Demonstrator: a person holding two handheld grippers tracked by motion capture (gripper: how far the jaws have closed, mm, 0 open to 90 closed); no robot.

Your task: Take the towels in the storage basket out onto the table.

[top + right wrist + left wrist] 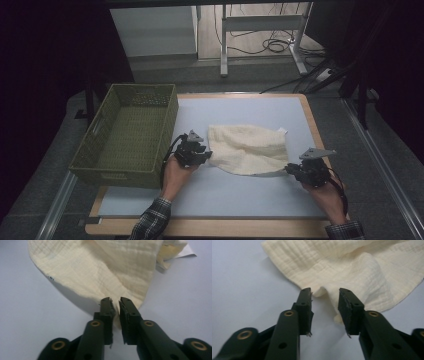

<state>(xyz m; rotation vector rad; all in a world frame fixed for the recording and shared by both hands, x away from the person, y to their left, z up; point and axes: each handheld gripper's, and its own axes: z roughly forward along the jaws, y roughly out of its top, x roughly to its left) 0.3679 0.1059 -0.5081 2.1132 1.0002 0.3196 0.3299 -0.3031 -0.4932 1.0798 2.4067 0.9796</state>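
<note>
Your left gripper (325,296) is standing with its jaws partly apart, a fold of the cream cloth (352,267) poking up between them without either pad pressing on it, so on that side you are holding nothing. Your right gripper (115,302) is showing only a narrow gap, with the cloth's near edge running into it; the pads look to be pinching that edge, though the grip is looking thin.

The cloth (247,148) is lying crumpled in the middle of the pale blue mat (210,195), its left corner at your left gripper (199,151) and its near right corner at your right gripper (291,170). The green basket (127,137) is sitting empty at the left, just beside your left hand.

If you are lifting from here, the loose left fold is likely to slip out and leave the cloth hanging from one corner; that shallow right-hand pinch could also give way under the weight. Swinging left carelessly could knock the basket's wall.

A small white tag (186,251) is sticking out at the cloth's far right corner; any writing on it is too small to read
</note>
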